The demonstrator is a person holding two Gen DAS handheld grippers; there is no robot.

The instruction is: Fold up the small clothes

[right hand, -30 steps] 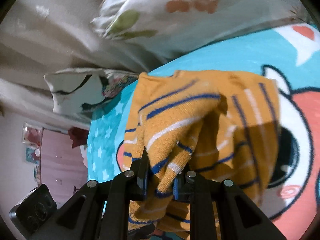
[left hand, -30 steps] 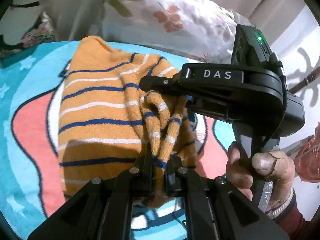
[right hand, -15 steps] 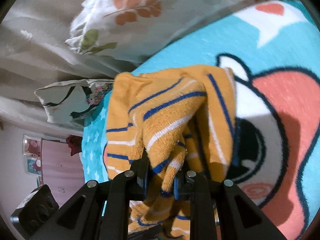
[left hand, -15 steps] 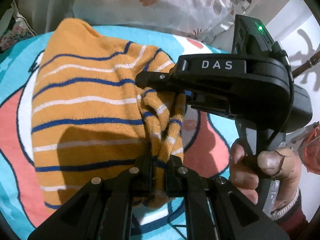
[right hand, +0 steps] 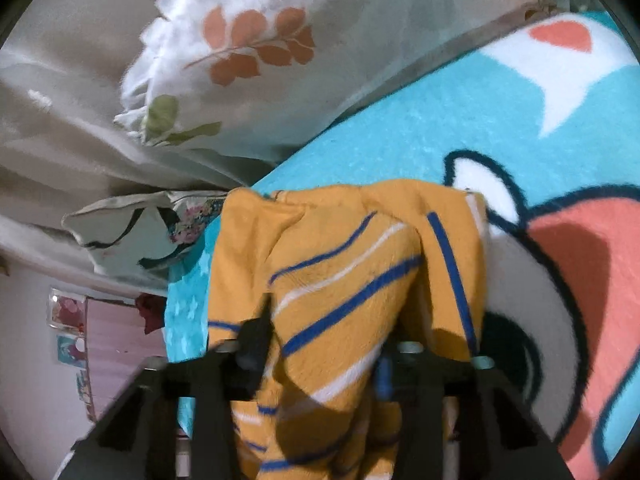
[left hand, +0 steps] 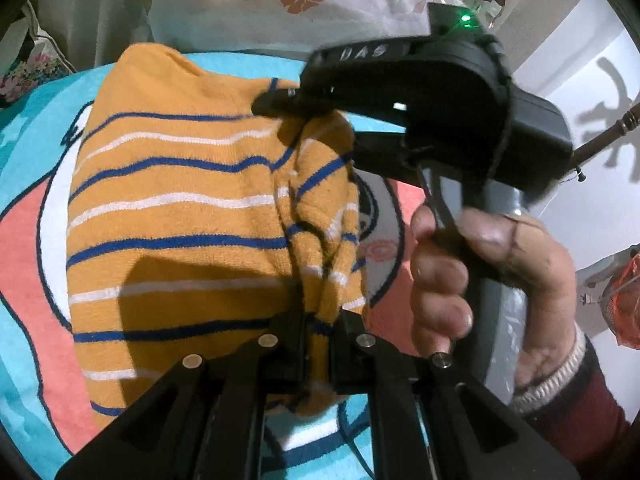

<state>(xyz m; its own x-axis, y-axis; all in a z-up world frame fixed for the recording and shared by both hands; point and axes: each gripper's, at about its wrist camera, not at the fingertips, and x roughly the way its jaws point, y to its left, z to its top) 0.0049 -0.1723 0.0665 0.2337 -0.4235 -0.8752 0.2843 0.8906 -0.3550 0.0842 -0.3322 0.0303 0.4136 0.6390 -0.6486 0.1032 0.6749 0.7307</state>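
Note:
An orange knit garment (left hand: 180, 216) with blue and white stripes lies folded over on a turquoise cartoon blanket (left hand: 24, 320). My left gripper (left hand: 318, 328) is shut on a bunched edge of the garment at its near right side. My right gripper (right hand: 324, 350) has its jaws spread apart, with the garment (right hand: 344, 280) lying loose between them. The right gripper also shows in the left wrist view (left hand: 320, 116), held by a hand just above the garment's far right corner.
A floral pillow (right hand: 260, 52) and beige bedding lie along the far edge of the blanket (right hand: 440, 112). A second patterned pillow (right hand: 132, 232) sits at the left. A white wall (left hand: 580, 80) stands to the right.
My right gripper has opened and let go of the garment's edge. The garment has settled flatter on the blanket. My left gripper keeps its hold.

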